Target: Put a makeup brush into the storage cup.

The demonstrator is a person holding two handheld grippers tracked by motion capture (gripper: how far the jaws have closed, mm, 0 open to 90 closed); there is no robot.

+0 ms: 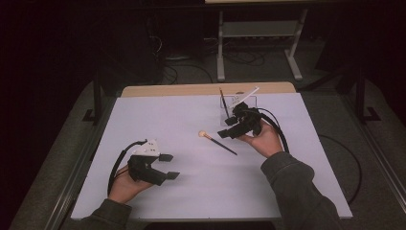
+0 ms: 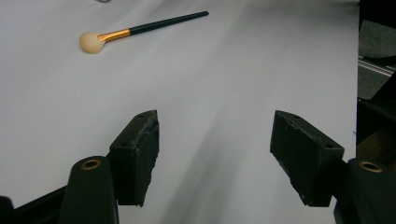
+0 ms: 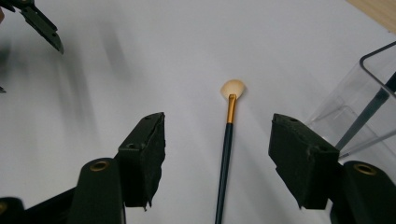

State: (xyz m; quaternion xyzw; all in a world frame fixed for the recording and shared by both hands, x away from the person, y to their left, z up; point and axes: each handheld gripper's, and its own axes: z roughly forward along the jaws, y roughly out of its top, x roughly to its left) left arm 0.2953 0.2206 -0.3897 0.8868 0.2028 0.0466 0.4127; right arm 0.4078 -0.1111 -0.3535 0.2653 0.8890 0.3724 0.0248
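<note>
The left gripper (image 1: pixel 169 166) sits low at the near left of the white table (image 1: pixel 158 115), held in the person's left hand (image 1: pixel 125 187); its jaws stand wide apart with nothing between them, and in the left gripper view (image 2: pixel 215 158) only bare white surface lies in the gap. The right gripper (image 1: pixel 229 127) is held in the right hand (image 1: pixel 265 141) toward the far right of the table; its jaws are likewise spread apart and hold nothing. A makeup brush (image 1: pixel 218 142) lies flat on the table between the two grippers, nearer the right one; it has a pale rounded tuft, a gold ferrule and a dark slim handle. In the right gripper view the brush (image 3: pixel 227 154) runs up through the gap between the jaws (image 3: pixel 217 161), tuft pointing away, touching neither jaw; in the left gripper view it (image 2: pixel 140 29) lies well ahead, tuft to the left. A clear plastic holder (image 1: pixel 239 103) stands just behind the right gripper, with other brushes leaning in it; its wall (image 3: pixel 355 107) shows at the right edge of the right gripper view.
</note>
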